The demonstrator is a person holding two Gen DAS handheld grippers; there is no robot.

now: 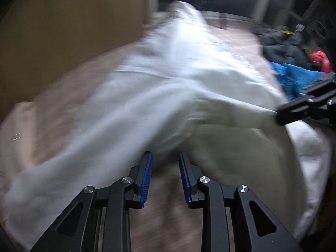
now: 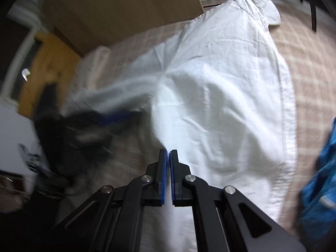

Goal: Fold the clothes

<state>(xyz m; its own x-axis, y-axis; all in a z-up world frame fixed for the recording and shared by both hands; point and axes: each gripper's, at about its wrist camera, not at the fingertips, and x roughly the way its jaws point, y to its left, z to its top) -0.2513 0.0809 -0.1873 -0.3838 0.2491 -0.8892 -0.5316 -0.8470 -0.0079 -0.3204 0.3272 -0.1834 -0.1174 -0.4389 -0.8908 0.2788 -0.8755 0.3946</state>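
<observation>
A white shirt (image 1: 168, 79) lies spread on a beige checked bed cover (image 1: 54, 126), collar at the far end; it also shows in the right wrist view (image 2: 220, 96). My left gripper (image 1: 165, 157) is open and empty, its blue pads just short of a raised fold of the shirt. My right gripper (image 2: 169, 153) is shut on the shirt's near edge and lifts it; it shows in the left wrist view (image 1: 279, 115) pinching the cloth at the right. The left gripper appears blurred in the right wrist view (image 2: 117, 115).
A brown headboard or panel (image 1: 63, 31) stands on the left. A blue garment (image 1: 294, 77), dark clothes (image 1: 279, 42) and a pink item (image 1: 321, 59) lie at the right of the bed. The blue garment also shows in the right wrist view (image 2: 319, 189).
</observation>
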